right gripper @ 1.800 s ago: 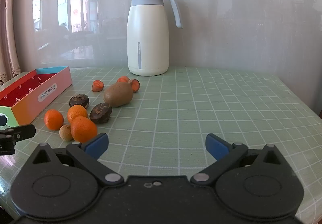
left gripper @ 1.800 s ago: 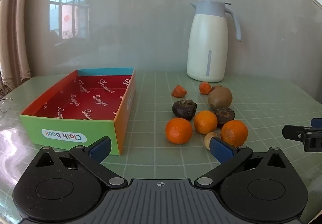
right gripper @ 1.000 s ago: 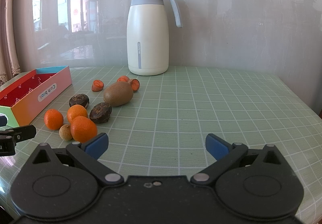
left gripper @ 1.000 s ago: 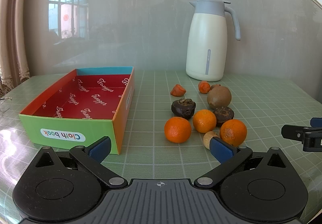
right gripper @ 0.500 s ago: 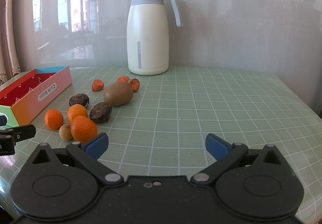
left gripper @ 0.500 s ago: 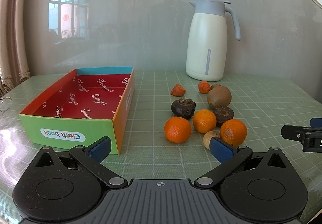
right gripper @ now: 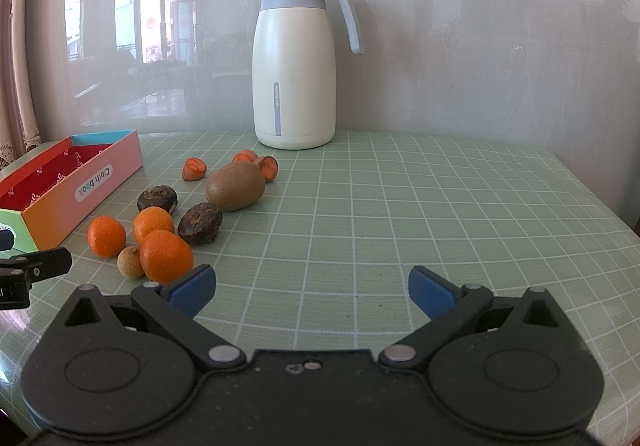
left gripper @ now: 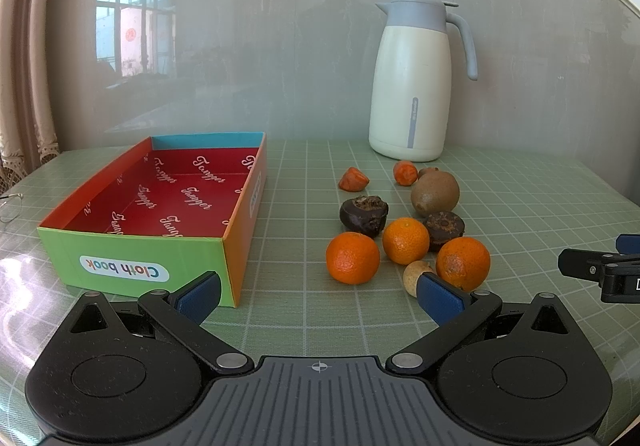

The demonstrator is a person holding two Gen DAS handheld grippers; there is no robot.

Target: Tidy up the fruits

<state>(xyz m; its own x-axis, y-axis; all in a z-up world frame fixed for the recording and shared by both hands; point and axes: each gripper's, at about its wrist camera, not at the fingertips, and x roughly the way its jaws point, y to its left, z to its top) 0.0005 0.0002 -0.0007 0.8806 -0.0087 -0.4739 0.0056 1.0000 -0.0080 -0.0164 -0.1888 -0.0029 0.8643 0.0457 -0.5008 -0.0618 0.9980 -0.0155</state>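
Green gridded matting [left gripper: 520, 205] covers the table on which a loose cluster of fruit is spread: three round orange mandarins [left gripper: 352, 257], two dark wrinkled brown fruits [left gripper: 363, 210], one fuzzy brown kiwi [left gripper: 435, 193], a small tan longan [left gripper: 415, 274] and small orange-red pieces [left gripper: 353, 179] farther back. To the left of the cluster, apart from it, an open cardboard box with a red printed interior and a green front wall [left gripper: 120, 266] is seen, with no fruit inside. A cream thermos jug with a grey lid [right gripper: 295, 63] stands behind the fruit. The left gripper [left gripper: 320, 296] is held released, blue pads wide apart, nothing between them. The right gripper [right gripper: 312, 292] is likewise spread and unloaded, over bare matting to the right of the fruit.
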